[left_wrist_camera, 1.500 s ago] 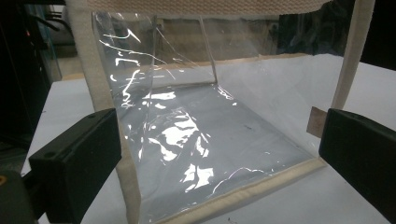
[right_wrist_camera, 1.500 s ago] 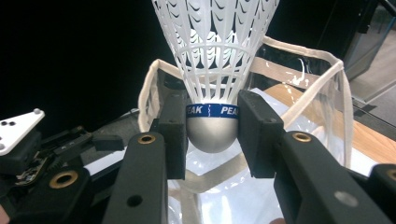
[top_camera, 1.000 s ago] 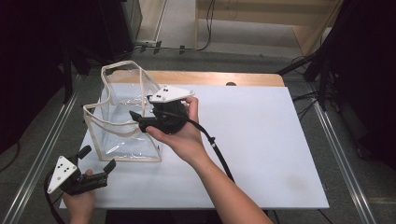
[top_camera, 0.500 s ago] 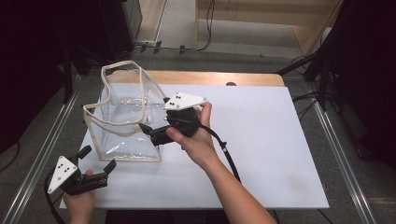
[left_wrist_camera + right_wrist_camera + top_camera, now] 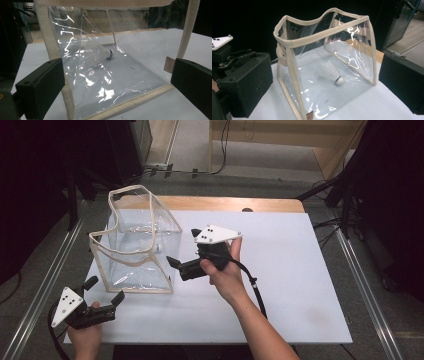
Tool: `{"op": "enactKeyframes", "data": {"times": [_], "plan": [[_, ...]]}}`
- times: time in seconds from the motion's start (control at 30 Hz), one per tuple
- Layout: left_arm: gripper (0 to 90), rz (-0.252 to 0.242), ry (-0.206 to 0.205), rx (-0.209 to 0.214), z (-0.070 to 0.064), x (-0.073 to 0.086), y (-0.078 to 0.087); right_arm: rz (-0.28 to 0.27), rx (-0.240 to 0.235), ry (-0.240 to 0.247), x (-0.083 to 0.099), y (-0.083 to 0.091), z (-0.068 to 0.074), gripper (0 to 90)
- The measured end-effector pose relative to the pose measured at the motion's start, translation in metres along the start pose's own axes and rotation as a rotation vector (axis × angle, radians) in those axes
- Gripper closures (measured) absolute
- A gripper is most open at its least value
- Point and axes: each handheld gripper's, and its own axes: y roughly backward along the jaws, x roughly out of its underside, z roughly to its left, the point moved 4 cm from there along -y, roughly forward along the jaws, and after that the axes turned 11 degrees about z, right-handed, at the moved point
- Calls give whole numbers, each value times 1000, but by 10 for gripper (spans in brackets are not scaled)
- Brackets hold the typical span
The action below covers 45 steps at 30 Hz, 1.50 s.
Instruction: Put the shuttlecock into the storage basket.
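A shuttlecock (image 5: 333, 72) already lies inside the clear bag (image 5: 136, 242) near the worktop's (image 5: 280, 270) left edge, both hand-held grippers, right (image 5: 185, 251) and left (image 5: 104, 290), spread empty beside it, leaving seemingly little to do.

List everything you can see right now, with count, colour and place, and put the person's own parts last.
Bag: one, clear plastic with cream trim, open top, upright on the left part of the board.
Shuttlecock: one, white with a blue band at the cork, lying on its side inside the bag.
Board: one, white, covering most of the table.
Table: one, wooden, strip showing at the far edge of the board.
Left claw: one, black with a white plate, near left corner of the board, jaws open, apart from the bag.
Right claw: one, black with a white plate, just right of the bag, jaws open and empty.
Hands: two, one holding each claw.
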Motion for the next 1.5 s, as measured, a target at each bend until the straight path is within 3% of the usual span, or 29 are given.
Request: {"op": "enactKeyframes", "data": {"times": [0.3, 1.5], "plan": [[0, 1, -2, 0, 0, 0, 0, -7, 43, -17, 17, 11, -15, 0], [0, 6, -9, -3, -1, 0, 0, 10, 128, -88, 91, 52, -56, 0]]}}
